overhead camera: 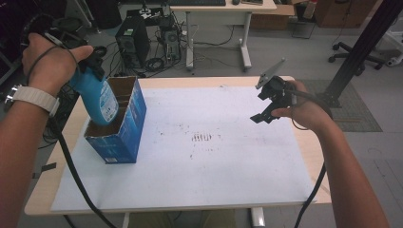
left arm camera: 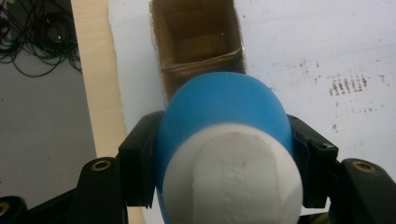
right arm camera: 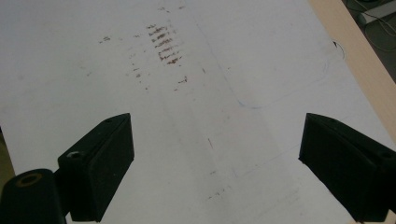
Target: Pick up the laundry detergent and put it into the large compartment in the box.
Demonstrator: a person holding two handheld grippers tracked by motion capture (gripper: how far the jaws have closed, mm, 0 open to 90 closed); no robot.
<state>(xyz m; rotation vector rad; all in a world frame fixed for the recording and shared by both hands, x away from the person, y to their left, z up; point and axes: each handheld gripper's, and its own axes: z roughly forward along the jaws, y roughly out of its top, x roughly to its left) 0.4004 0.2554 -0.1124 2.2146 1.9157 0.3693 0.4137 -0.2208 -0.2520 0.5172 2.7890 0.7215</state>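
White sheeting (overhead camera: pixel 204 156) covers the wooden table (overhead camera: pixel 71 137). At its left, a blue bottle (overhead camera: pixel 97 97) hangs tilted, base dipping into the near compartment of an open blue carton (overhead camera: pixel 124 128), pinched between the left gripper's (left arm camera: pixel 224 154) jaws. At the right, the right gripper (overhead camera: pixel 267 110) hovers above the sheet, jaws wide apart and empty.

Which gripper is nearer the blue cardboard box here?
Left. The left gripper holds a blue bottle directly over the blue cardboard box; the right gripper hovers open, far across the white sheet.
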